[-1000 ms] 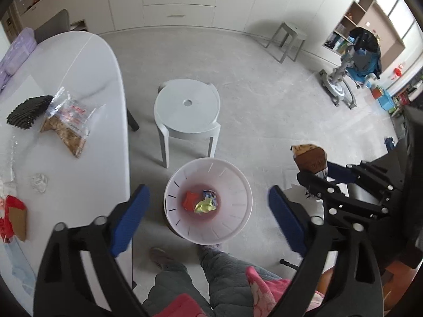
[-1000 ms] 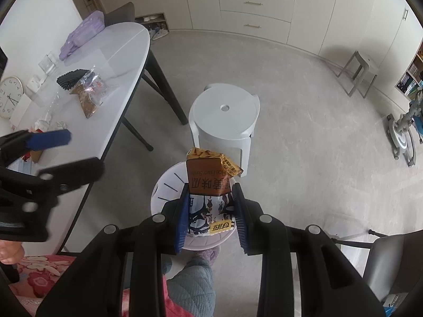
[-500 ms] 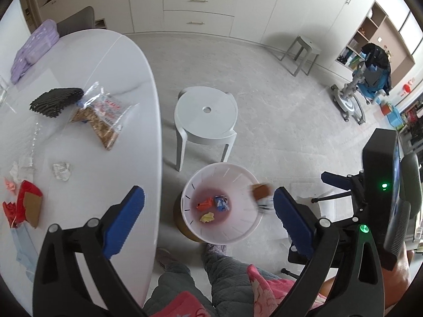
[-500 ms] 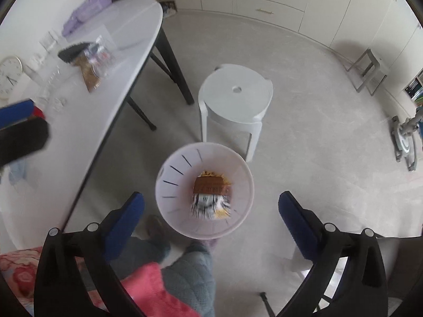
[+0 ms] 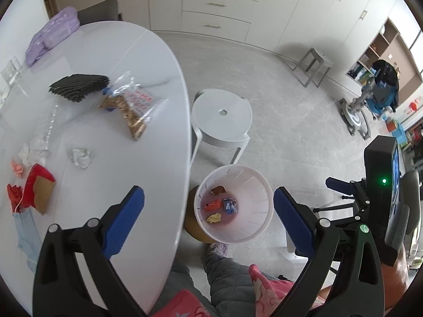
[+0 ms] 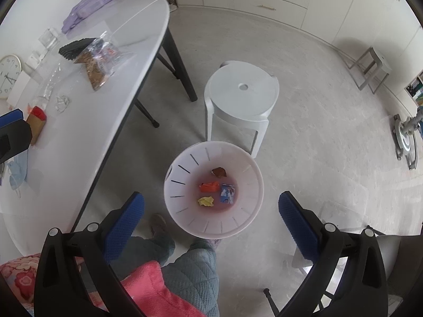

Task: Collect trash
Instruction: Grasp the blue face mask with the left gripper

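A white trash bin (image 6: 244,206) stands on the floor beside the table, also in the left wrist view (image 5: 260,206). In it lie a brown wrapper (image 6: 219,171), an orange wrapper (image 6: 209,186), a blue packet (image 6: 227,193) and a yellow scrap (image 6: 205,200). My right gripper (image 6: 211,211) is open and empty above the bin. My left gripper (image 5: 208,211) is open and empty over the table edge. On the white table (image 5: 148,142) lie a crumpled clear wrapper (image 5: 81,157), a red and brown packet (image 5: 37,192), a blue face mask (image 5: 25,235) and a snack bag (image 5: 129,108).
A white stool (image 6: 242,97) stands just behind the bin. A black ridged item (image 5: 79,85), a purple pack (image 5: 53,34) and a clock (image 6: 9,75) are on the table. The person's legs (image 6: 190,272) are below the bin. A grey stool (image 5: 313,64) stands by the cabinets.
My right gripper opened and let go of the brown snack wrapper, which fell into the bin. The left gripper swung left, toward the table.
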Demonstrator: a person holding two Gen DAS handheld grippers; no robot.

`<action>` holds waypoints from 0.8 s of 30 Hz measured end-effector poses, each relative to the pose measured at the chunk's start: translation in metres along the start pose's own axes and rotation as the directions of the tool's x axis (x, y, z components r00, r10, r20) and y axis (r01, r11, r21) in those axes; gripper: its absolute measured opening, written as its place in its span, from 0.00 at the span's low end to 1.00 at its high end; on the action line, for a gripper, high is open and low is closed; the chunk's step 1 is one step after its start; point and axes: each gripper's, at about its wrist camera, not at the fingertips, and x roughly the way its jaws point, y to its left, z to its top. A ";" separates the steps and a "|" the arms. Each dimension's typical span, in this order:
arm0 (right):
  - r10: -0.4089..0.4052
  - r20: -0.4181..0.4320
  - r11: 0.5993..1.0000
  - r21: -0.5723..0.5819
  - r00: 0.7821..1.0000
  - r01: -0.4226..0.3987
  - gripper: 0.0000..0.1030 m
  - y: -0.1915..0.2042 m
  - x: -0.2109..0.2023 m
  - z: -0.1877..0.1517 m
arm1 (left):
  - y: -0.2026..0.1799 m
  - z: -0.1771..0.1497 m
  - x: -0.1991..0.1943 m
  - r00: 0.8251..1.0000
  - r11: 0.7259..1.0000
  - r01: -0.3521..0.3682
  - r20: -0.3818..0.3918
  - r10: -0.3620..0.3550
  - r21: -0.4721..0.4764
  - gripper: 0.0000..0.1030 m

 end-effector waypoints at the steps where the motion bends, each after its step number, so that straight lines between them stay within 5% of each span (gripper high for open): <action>1: 0.004 0.000 1.000 -0.010 1.000 -0.004 0.98 0.006 0.000 0.001 | 0.006 -0.002 -0.002 1.000 1.000 -0.010 0.004 0.010 -0.011 0.91; 7: 0.045 -0.011 0.994 -0.095 0.999 -0.046 0.98 0.052 0.007 0.017 | 0.058 -0.017 -0.019 0.995 0.990 -0.088 0.027 0.091 -0.109 0.91; 13: 0.109 -0.009 0.967 -0.230 0.994 -0.108 0.98 0.125 0.010 0.038 | 0.131 -0.044 -0.040 0.975 0.951 -0.206 0.028 0.218 -0.230 0.91; 24: 0.225 -0.045 0.851 -0.477 0.973 -0.219 0.98 0.277 0.023 0.071 | 0.268 -0.113 -0.066 0.938 0.814 -0.330 -0.071 0.338 -0.477 0.91</action>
